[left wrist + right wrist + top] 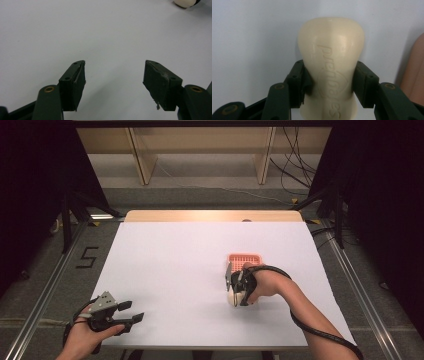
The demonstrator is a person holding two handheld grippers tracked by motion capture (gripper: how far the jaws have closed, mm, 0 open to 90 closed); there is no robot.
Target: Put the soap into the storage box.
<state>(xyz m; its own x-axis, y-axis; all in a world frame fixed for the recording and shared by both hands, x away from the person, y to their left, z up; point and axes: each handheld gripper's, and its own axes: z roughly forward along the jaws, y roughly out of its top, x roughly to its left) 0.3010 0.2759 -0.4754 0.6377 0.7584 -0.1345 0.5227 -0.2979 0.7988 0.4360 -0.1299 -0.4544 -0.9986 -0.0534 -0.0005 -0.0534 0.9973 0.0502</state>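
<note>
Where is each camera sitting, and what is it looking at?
High view: above the table, looking forward and down; both forearms, left gripper, right gripper.
Left gripper view: on the left gripper, facing the table; its open jaws.
Right gripper view: on the right gripper; jaws clamp the cream soap bar.
All three show that soap bar.

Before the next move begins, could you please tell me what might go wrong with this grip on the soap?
The right tongs pinch the soap bar at its narrow waist, on smooth curved sides, so it might slip or twist when lifted. The pink basket sits just beyond that hand; a hasty swing could knock it.
</note>
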